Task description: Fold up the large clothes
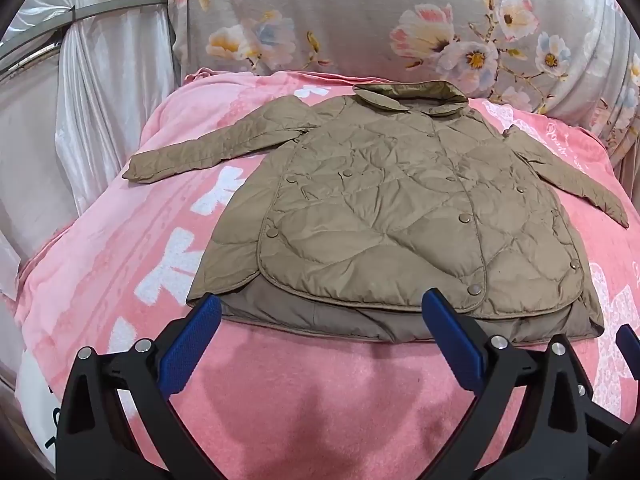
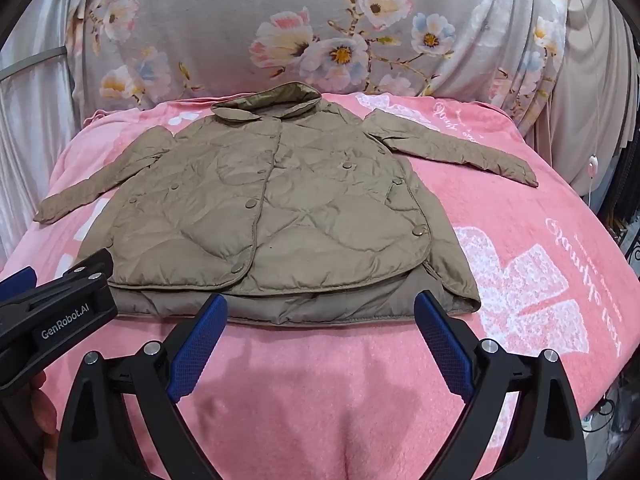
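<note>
Item: tan jacket point(image 1: 384, 208), flat, centre frame on pink blanket point(image 1: 304, 392). Left gripper point(image 1: 326, 344), right gripper point(image 2: 320, 340): fingers wide, empty. Advice: pinch sleeve cuffs first.

A pink blanket point(image 1: 120, 240) covers the bed. Behind it, across the top of the frame, hangs grey flowered fabric point(image 2: 240, 20); pale curtains point(image 1: 100, 80) at upper left.

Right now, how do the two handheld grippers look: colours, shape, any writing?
Both the left gripper and the right gripper have black angular plastic frames, silver round bolts and blue textured finger pads. White "GenRobot.AI" lettering marks the left one's side.
</note>
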The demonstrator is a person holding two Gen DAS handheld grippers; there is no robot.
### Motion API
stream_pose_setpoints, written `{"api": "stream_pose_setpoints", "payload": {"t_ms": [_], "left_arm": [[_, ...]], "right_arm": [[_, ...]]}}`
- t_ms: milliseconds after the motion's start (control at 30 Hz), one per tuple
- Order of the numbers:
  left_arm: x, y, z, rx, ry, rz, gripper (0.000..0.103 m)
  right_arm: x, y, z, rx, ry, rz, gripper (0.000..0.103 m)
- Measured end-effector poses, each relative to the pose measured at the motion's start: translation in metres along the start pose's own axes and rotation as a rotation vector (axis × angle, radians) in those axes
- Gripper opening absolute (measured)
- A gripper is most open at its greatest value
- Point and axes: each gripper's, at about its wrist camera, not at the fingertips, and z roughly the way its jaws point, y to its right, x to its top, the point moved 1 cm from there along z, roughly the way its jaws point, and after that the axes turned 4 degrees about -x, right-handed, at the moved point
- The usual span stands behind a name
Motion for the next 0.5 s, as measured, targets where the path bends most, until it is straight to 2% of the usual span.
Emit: {"api": "stream_pose_setpoints", "payload": {"t_ms": [500], "left_arm": [[0.0025, -0.0033, -0.001, -0.002, -0.001, -0.003, 0.098]], "right_arm": [[-0.0005, -0.0013, -0.0022, 0.004, 0.001, 0.0, 0.093]]}}
